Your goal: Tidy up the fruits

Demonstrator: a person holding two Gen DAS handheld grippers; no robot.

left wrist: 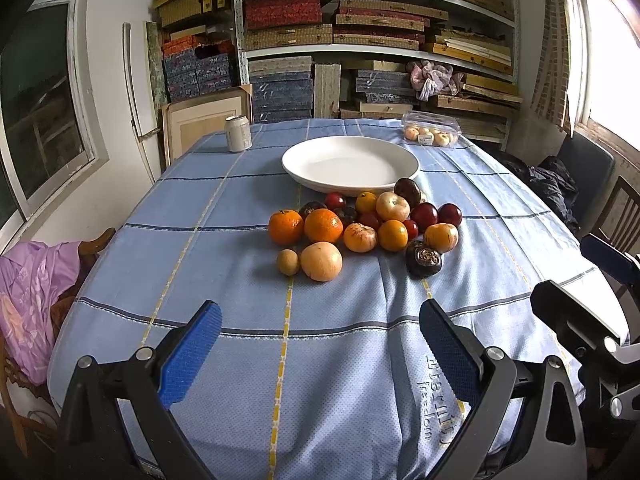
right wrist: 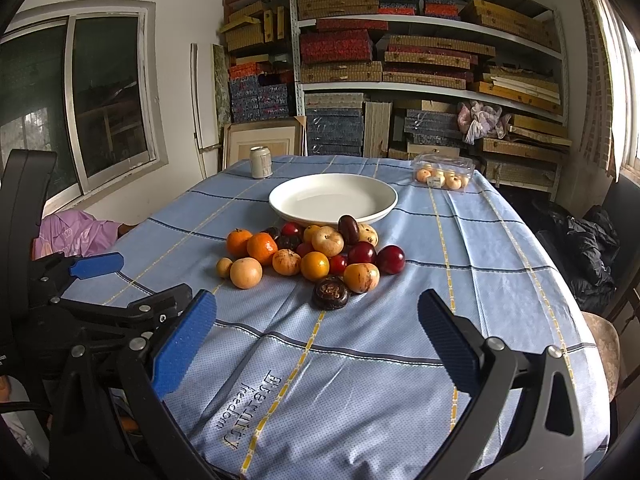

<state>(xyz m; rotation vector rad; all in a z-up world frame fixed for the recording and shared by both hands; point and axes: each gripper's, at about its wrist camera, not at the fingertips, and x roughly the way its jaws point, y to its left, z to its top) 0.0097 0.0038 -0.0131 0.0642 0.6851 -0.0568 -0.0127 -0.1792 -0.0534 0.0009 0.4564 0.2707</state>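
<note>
A heap of several fruits (left wrist: pixel 362 226) (right wrist: pixel 316 256) lies mid-table just in front of a bare white plate (left wrist: pixel 350 164) (right wrist: pixel 333 198): oranges (left wrist: pixel 323 225), a pale round fruit (left wrist: pixel 321 261), red plums (left wrist: pixel 424 215) and a dark wrinkled fruit (left wrist: pixel 423 259) (right wrist: pixel 330 293). My left gripper (left wrist: pixel 320 350) hovers open over the near cloth, well short of the heap, nothing between its blue pads. My right gripper (right wrist: pixel 316 344) is likewise open and holds nothing, right of the left one. Each gripper shows at the edge of the other's view.
A blue checked cloth (left wrist: pixel 240 240) covers the table. At the far edge stand a drink can (left wrist: pixel 238 133) (right wrist: pixel 261 162) and a clear plastic box of small fruits (left wrist: pixel 431 130) (right wrist: pixel 442 175). Chairs with clothes flank the table; shelves of boxes (left wrist: pixel 372 36) fill the back wall.
</note>
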